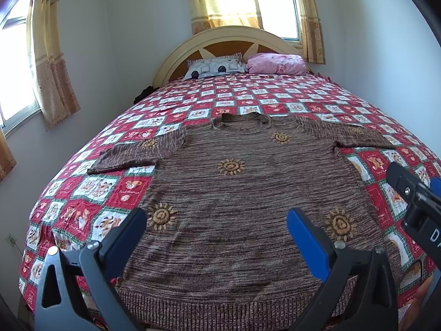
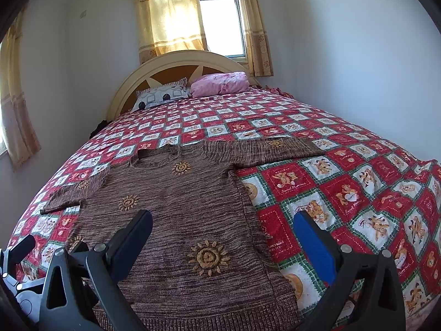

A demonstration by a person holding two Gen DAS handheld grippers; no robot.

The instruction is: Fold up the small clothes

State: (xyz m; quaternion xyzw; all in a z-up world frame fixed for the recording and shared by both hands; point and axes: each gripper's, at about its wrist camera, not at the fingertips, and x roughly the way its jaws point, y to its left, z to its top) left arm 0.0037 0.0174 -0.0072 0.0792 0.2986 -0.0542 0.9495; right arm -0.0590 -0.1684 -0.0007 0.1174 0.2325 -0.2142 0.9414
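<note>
Black gripper arms fill the bottom of both views: the left gripper [image 1: 216,224] hovers with its jaws spread wide and nothing between them, over the lower part of a brown knit sweater [image 1: 234,193], and the right gripper [image 2: 223,224] is likewise wide and empty, above the sweater's right side edge where the knit meets the quilt [image 2: 344,187]. From the left wrist view the right gripper shows at the right edge, near the sweater's right side. Spread flat and face up on the red, white and green patchwork quilt, the sweater has both short sleeves out to the sides, its neck toward the headboard [image 1: 228,34] and its ribbed hem nearest the cameras. Orange sun motifs dot its front. Two pillows, one patterned white [image 1: 213,67] and one pink [image 1: 275,63], lie against the headboard, below a curtained window [image 1: 275,2].
</note>
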